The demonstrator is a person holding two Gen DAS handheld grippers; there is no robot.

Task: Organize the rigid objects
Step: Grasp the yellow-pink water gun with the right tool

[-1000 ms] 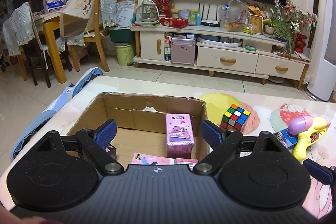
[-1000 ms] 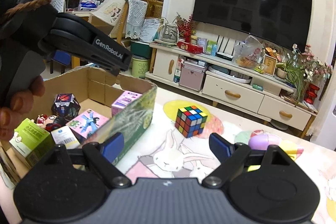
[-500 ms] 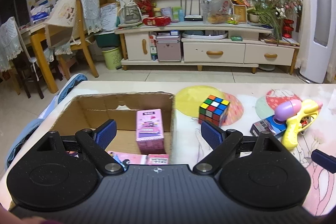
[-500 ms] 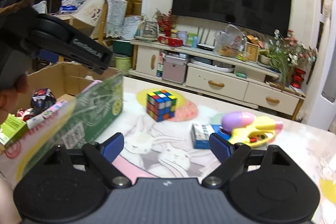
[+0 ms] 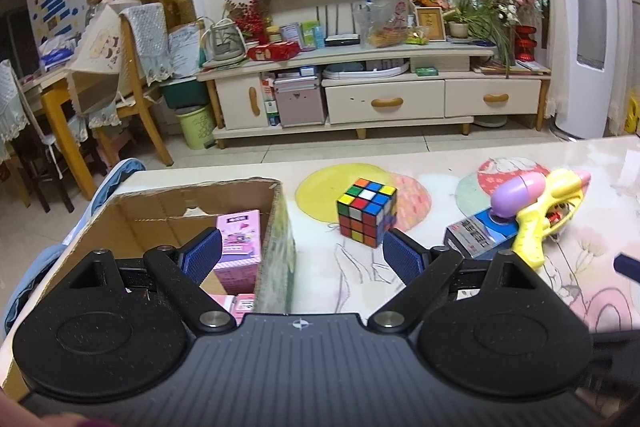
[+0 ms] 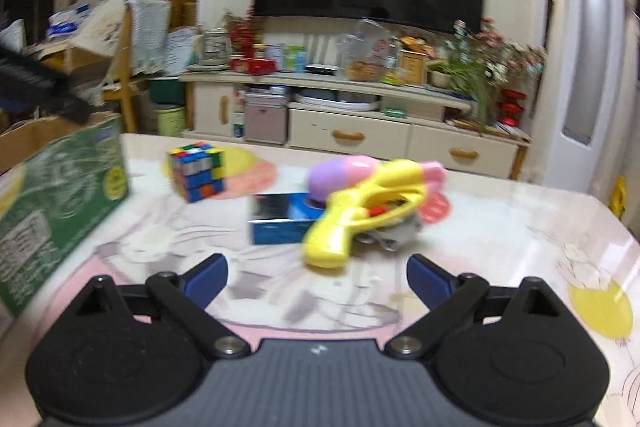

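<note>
Now the box sits under the left tongs, jaws spread and empty, pink cartons inside. Right tongs gape too (view blurred), the yellow gun just ahead, resting on a blue pack. Cube ahead of the left tongs, beside the box.

Cardboard box open-top, table's left; pink carton upright inside. Rubik's cube just right of box. Yellow toy gun w/ purple tank leans on blue box.
</note>
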